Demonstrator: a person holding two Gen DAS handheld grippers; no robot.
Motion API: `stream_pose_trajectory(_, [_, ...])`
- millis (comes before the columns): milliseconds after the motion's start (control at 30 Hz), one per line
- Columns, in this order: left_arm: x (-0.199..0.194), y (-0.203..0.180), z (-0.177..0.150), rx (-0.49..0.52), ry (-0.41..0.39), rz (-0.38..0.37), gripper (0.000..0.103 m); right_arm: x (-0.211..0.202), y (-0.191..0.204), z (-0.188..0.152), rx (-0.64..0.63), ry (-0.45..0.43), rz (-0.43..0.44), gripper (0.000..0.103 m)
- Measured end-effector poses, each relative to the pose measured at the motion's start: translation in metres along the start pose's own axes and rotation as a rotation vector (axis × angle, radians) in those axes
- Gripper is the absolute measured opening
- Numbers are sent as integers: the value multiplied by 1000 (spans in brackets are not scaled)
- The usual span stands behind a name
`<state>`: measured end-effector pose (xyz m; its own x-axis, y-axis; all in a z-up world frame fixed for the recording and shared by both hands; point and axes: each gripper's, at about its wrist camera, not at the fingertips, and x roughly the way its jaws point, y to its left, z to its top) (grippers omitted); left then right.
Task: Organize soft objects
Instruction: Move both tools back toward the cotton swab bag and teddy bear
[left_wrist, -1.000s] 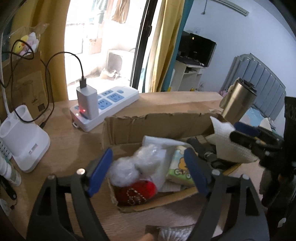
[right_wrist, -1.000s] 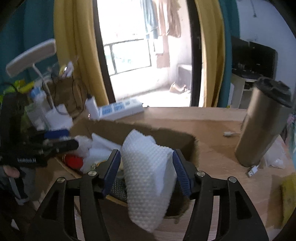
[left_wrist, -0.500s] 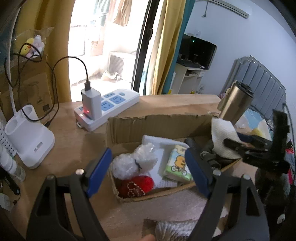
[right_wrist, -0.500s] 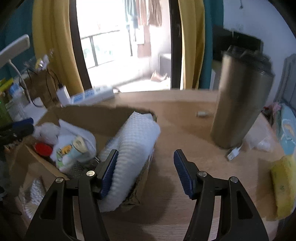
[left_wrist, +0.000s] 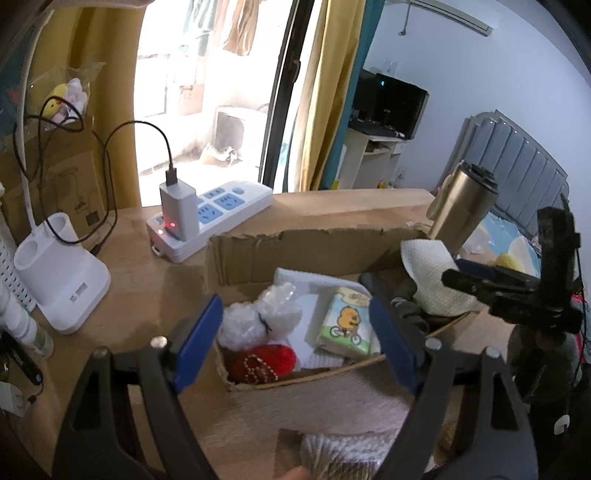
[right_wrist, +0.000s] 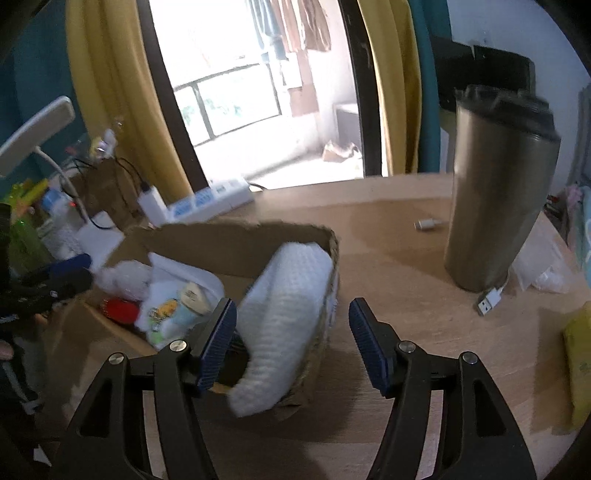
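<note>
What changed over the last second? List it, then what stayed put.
The right gripper let go of the white waffle cloth; its jaws have just been opening, the pads clear of it. The cloth now lies draped over the end wall of the cardboard box, and the gripper has backed away. The left gripper stayed open above the box; the red pouch, tissue pack and steel tumbler did not move.

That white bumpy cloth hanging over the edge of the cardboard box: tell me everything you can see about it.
The white cloth looks soft, with a waffle-like bumpy weave, and is loosely folded into a thick pad. It lies slumped over the corner of the cardboard box, its upper part leaning inside and its lower end drooping over the rim towards the wooden table. The right tongs have just been opening; their blue pads stand clear on either side of it, not pressing it.
</note>
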<state>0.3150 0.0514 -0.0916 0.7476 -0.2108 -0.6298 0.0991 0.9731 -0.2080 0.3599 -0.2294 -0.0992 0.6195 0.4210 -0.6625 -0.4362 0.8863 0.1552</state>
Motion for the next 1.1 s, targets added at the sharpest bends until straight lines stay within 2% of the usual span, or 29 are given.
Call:
stream_pose_trajectory(300, [-25, -5, -4, 6, -31, -9, 83, -24, 12, 2, -18, -33, -14, 70])
stream_pose_trajectory(667, [-58, -14, -18, 24, -69, -23, 83, -58, 33, -11, -48, -62, -29, 70])
stream_pose_trajectory(1100, [-83, -27, -37, 45, -87, -35, 83, -88, 67, -29, -99, -79, 3, 70])
